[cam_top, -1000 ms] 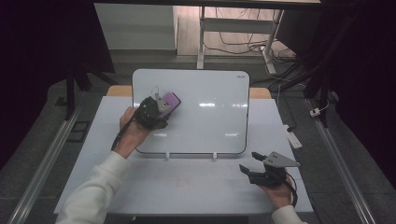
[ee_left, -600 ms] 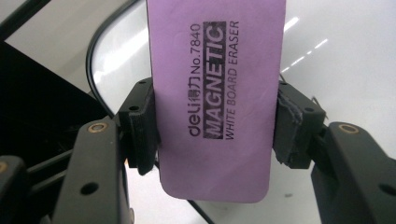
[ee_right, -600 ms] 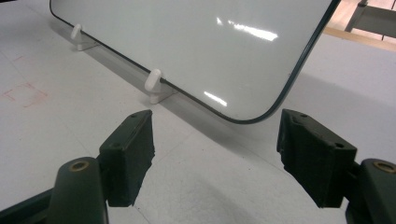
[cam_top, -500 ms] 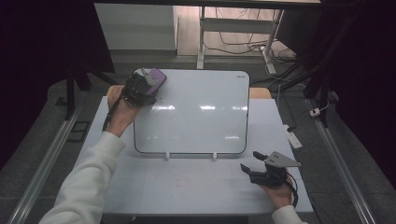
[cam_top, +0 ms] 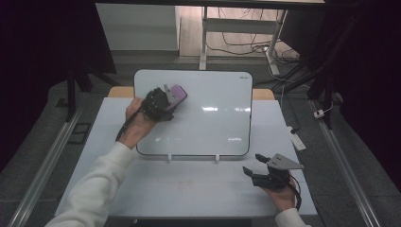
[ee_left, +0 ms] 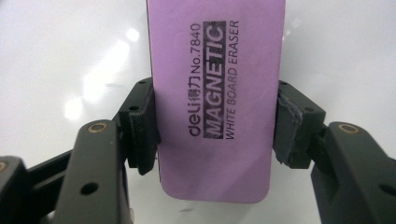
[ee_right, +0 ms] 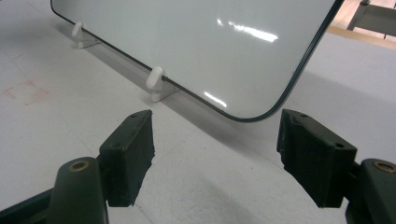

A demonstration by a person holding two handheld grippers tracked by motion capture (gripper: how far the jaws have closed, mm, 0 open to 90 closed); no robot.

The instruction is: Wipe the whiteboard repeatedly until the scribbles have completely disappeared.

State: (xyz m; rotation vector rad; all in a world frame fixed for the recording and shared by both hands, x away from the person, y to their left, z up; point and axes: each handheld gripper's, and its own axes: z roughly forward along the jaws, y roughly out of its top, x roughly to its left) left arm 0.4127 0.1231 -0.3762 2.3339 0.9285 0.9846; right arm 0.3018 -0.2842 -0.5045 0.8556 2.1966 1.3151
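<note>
A purple magnetic whiteboard eraser (ee_left: 215,98) is clamped between the two black jaws of my left gripper (ee_left: 215,123). In the high view that left gripper (cam_top: 163,101) holds the eraser (cam_top: 176,93) against the upper left part of the tilted whiteboard (cam_top: 213,123). The board's surface looks clean and glossy. My right gripper (cam_top: 257,168) rests low over the table near the board's lower right corner, its jaws wide apart with nothing between them. In the right gripper view, the right gripper (ee_right: 215,156) faces the board's rounded corner (ee_right: 252,114).
The whiteboard stands on small white clip feet (ee_right: 156,81) on a white table mat (cam_top: 189,189). A faint red square mark (ee_right: 27,92) is on the mat. A white strip (cam_top: 297,138) lies at the table's right edge. A desk frame and cables sit beyond the table.
The left gripper with the eraser swept from the board's upper middle-left up to its top left corner, then came back right and down onto the board. The right gripper stayed put.
</note>
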